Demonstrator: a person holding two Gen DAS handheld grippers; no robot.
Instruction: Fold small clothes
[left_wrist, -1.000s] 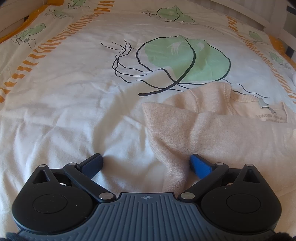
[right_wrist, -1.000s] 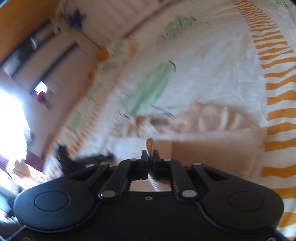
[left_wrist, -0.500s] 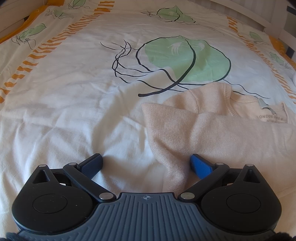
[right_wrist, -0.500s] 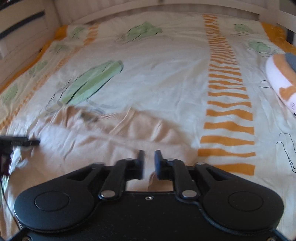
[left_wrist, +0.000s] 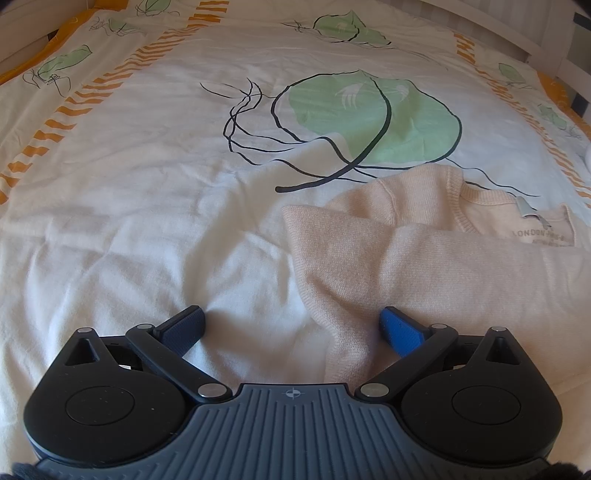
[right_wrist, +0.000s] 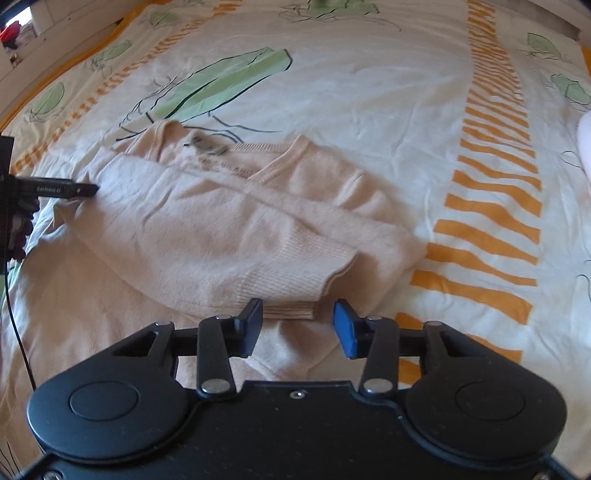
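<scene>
Garment: pale peach knitted sweater (right_wrist: 221, 229), folded, lying across the middle of the right wrist frame; in the left wrist frame it fills the right half.
Surface: white bed cover with green leaf prints and orange stripes (left_wrist: 129, 184).
Left gripper (left_wrist: 291, 326): lower centre, jaws spread wide, released; sweater's edge lies between them, right blue pad (left_wrist: 397, 330) over the knit.
Right gripper (right_wrist: 297, 325): lower centre, jaws opening, ribbed hem (right_wrist: 291, 308) just ahead, not pinched.

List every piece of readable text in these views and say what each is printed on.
"LONDON" plus blurred letters: neck label inside the beige sweater; the line beneath is too small to read.
White lettering on the left gripper's finger, seen from the right wrist: too blurred to read reliably.
No text on the bedspread.
</scene>
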